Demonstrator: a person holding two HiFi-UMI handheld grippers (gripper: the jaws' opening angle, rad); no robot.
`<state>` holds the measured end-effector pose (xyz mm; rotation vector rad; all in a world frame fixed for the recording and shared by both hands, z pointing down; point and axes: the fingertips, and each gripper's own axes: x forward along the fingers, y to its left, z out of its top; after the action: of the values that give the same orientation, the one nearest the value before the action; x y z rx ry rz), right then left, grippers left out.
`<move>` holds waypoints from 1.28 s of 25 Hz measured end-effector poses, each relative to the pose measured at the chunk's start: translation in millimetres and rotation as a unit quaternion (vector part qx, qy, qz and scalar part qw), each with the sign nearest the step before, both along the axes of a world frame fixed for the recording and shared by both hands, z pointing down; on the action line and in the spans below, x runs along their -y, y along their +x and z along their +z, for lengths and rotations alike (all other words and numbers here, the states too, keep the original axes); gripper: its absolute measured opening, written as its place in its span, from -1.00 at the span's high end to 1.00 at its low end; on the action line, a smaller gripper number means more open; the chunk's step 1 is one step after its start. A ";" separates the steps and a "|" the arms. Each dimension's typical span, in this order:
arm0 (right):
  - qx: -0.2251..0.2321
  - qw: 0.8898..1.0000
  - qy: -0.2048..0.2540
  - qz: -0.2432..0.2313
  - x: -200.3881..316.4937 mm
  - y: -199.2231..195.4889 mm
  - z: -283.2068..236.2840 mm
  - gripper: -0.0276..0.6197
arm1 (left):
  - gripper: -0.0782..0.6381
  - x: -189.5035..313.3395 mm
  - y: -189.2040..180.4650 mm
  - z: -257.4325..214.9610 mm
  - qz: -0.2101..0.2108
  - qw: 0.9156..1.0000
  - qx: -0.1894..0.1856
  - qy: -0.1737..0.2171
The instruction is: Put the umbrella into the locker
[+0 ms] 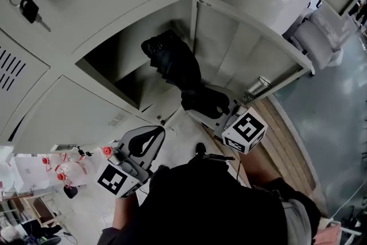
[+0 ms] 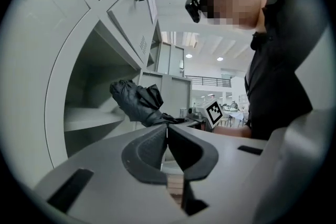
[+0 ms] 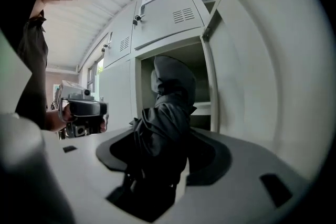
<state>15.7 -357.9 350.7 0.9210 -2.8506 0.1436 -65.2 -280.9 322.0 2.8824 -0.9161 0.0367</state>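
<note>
Firmly the right gripper (image 3: 157, 150) clasped the folded black umbrella (image 1: 172, 63), whose far end reached past the front edge into the open locker (image 1: 228, 46) compartment. Nearby, the left gripper (image 2: 167, 139) had its jaws pressed together, empty.

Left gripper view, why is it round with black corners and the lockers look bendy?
Left gripper view: the wide-angle lens curves the locker edges and darkens the corners; right gripper view: same round frame, and the umbrella near the lens is dark with little detail; head view: shadow inside the locker.
</note>
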 end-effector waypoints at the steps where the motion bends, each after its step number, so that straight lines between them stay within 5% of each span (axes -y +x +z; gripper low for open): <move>1: 0.000 1.000 0.002 -0.007 5.4 -2.1 -0.5 0.10 | 0.73 2.3 1.9 -1.4 -0.008 1.000 -0.003 -0.002; 5: -0.014 0.999 0.027 -0.012 28.2 -15.3 -1.9 0.10 | 0.73 8.7 -7.4 -9.2 -0.019 1.000 -0.010 0.009; 15: -0.033 0.998 0.041 0.036 68.4 -54.6 -24.4 0.10 | 0.73 5.8 -44.4 -23.6 0.044 0.999 0.005 0.024; 19: -0.036 0.998 0.047 0.035 83.7 -66.2 -31.7 0.10 | 0.73 6.3 -50.5 -34.9 0.064 0.997 -0.028 0.023; 32: -0.061 0.995 0.079 0.003 116.0 -112.0 -51.6 0.11 | 0.73 7.0 -86.8 -52.8 0.007 0.998 -0.018 0.064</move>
<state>-96.3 -473.9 299.1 0.9307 -2.7769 -0.1351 -152.0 -288.0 269.2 2.9962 -0.9244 -0.0742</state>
